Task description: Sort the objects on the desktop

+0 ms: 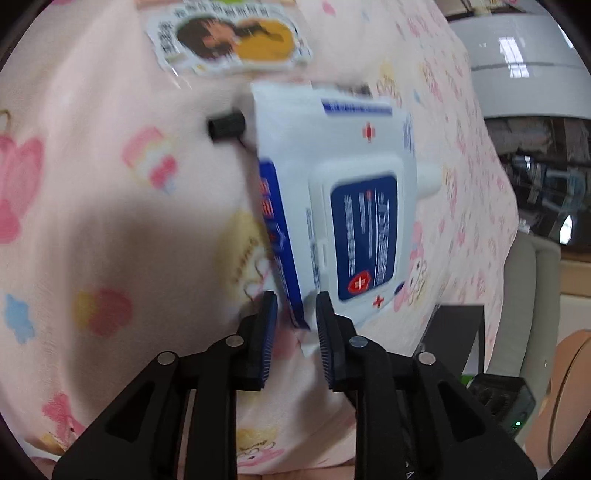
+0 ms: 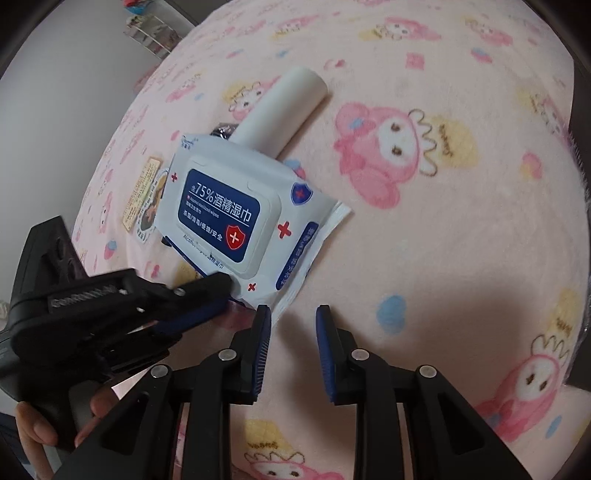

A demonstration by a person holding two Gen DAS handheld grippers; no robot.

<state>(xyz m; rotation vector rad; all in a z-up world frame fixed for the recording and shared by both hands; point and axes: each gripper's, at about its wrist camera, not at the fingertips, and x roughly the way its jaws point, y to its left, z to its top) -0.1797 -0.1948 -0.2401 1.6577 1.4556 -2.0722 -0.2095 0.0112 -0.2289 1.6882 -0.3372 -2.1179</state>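
A white and blue pack of alcohol wipes (image 1: 340, 206) hangs tilted above the pink cartoon cloth. My left gripper (image 1: 295, 306) is shut on the pack's near corner; the right wrist view shows it (image 2: 225, 291) clamping the pack (image 2: 236, 210) from the left. My right gripper (image 2: 291, 314) is open and empty, just in front of the pack's near edge. A white tube (image 2: 284, 107) lies behind the pack, partly under it. A flat printed snack packet (image 1: 229, 40) lies farther back, and it also shows in the right wrist view (image 2: 146, 192). A small black cylinder (image 1: 226, 127) lies left of the pack.
The pink cloth (image 2: 461, 240) covers the whole table. Its right edge (image 1: 498, 206) drops off toward a white appliance (image 1: 524, 55), a black box (image 1: 458, 336) and a power strip (image 1: 502, 402). A wire rack (image 2: 155, 33) stands at the far left.
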